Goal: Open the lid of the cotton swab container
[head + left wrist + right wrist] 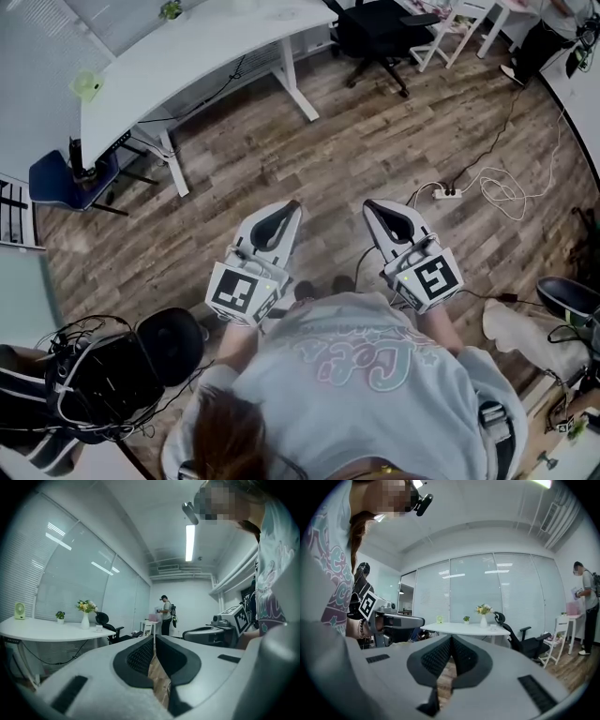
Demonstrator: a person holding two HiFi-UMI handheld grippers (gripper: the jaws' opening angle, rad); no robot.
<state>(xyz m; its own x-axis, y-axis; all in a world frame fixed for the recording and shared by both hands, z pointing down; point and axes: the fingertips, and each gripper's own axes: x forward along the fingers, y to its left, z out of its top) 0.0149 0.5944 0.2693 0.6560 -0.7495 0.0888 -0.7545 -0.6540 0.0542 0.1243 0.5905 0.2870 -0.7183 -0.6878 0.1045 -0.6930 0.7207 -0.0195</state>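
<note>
The cotton swab container shows in none of the three views. You hold the left gripper [292, 206] and the right gripper [371, 205] side by side, a little apart, in front of your chest over a wooden floor [375, 141]. In each gripper view the two dark ribbed pads meet at their tips with nothing between them, and only floor shows through the slit below. Beyond the grippers stands a curved white desk [187, 66] carrying a vase of flowers [483, 616], with a black office chair [375, 33] near its end. A power strip [448, 193] with a coiled white cable lies on the floor to your right. Another person [165, 615] stands by the far wall.
</note>
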